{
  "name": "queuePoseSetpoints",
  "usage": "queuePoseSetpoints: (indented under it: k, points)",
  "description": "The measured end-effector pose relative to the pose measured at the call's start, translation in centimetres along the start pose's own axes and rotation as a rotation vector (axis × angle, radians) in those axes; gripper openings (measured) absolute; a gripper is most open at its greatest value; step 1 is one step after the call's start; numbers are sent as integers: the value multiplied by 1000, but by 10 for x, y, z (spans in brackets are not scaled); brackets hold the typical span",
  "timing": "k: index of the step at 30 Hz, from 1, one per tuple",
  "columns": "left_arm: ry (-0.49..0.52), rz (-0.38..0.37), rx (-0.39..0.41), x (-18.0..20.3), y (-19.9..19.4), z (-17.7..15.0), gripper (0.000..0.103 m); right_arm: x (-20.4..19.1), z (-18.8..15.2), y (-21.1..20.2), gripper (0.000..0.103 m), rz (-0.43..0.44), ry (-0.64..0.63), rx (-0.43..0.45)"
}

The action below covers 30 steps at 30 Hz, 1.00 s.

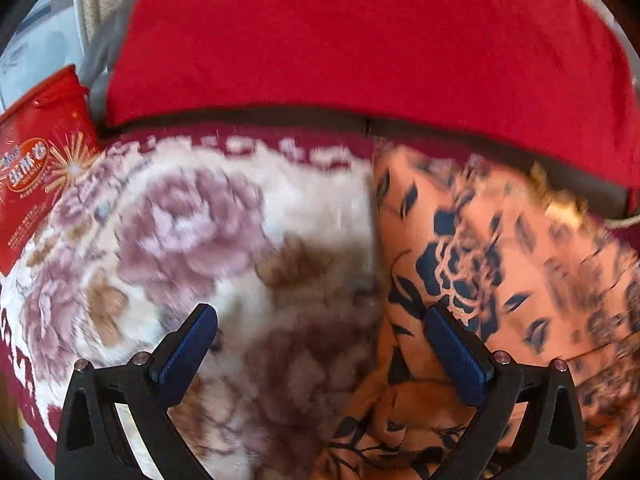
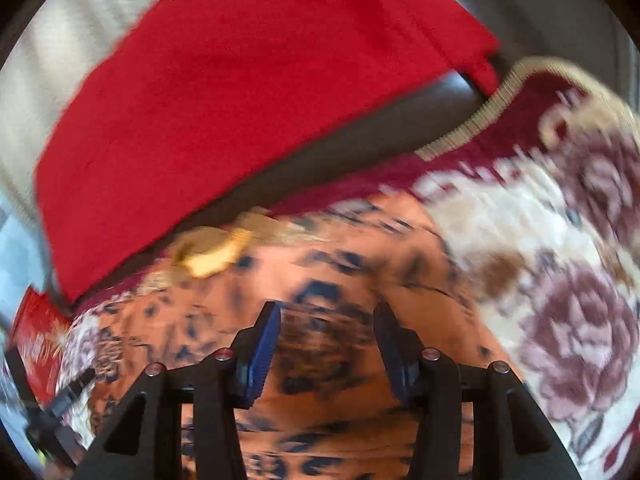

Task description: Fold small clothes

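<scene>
Garment (image 1: pixel 472 248): orange cloth with a dark blue flower print, lying spread on a plush floral blanket (image 1: pixel 192 232) in cream, mauve and maroon. Both views blurred; fine detail uncertain.

Left gripper (image 1: pixel 320 344): jaws wide apart, nothing between them but blanket and the cloth's edge. The garment's near edge runs roughly up and down the left view, just inside the right-hand finger (image 1: pixel 456 352); the left-hand finger sits over bare blanket. So the cloth lies to the inner side of this gripper, the edge straddled rather than grasped. Whether the pads touch the fabric cannot be told.

Right gripper (image 2: pixel 326 344): jaws part-way apart, about half their span, pointing steeply down over the middle of the orange cloth (image 2: pixel 328 272). Print shows between the fingers; no fold or pinch of fabric visible in the gap, so I read it as holding nothing.

Beyond the cloth: red cushion (image 2: pixel 224 92) on a dark seat back; a yellowish patch (image 2: pixel 212 252) at the garment's far edge, nature unclear. Red printed bag (image 1: pixel 36 168) at the left of the blanket.

Judgement: the left gripper is nearer an edge, the right is over the body of the cloth. The garment's long axis seems to run across from one gripper to the other, but blur leaves that uncertain. Next move likely needs each gripper to take a hem.
</scene>
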State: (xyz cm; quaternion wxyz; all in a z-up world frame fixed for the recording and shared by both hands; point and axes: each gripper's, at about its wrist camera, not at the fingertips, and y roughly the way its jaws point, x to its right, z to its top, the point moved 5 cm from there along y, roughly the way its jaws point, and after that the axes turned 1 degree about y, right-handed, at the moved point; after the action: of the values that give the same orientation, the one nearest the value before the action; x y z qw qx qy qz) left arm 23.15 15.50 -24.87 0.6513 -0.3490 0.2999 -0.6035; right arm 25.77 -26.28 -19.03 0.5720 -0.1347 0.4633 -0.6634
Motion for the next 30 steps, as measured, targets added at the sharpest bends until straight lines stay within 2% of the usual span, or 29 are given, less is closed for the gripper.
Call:
queuePoseSetpoints:
  k: [2, 4, 7, 10, 12, 15, 17, 21, 24, 30]
  points:
    - [-10, 1, -3, -1, 2, -1, 103, 13, -5, 9, 52, 31, 43, -65]
    - [-27, -7, -10, -4, -1, 0, 103, 15, -3, 2, 52, 48, 28, -54]
    - [-38, 11, 35, -19, -20, -1, 103, 22, -1, -26, 54, 77, 8, 21]
    - [-54, 33, 73, -35, -45, -9, 103, 31, -6, -62, 63, 130, 11, 83]
    - [-49, 17, 90, -44, -63, -20, 103, 37, -13, -82, 68, 146, -3, 104]
    - [-44, 12, 107, -62, -90, -61, 103, 52, -36, -109, 70, 147, -12, 114]
    - [-43, -14, 73, -71, -102, -86, 103, 66, -61, -123, 70, 161, -8, 77]
    - [-10, -88, 6, -73, -127, -142, 103, 90, -108, -149, 70, 97, -53, 6]
    - [27, -74, -4, -73, -141, -177, 103, 106, -147, -162, 74, 72, -58, -81]
    - [-16, -88, -126, -81, -133, -224, 103, 114, -216, -144, 74, 62, 26, -243]
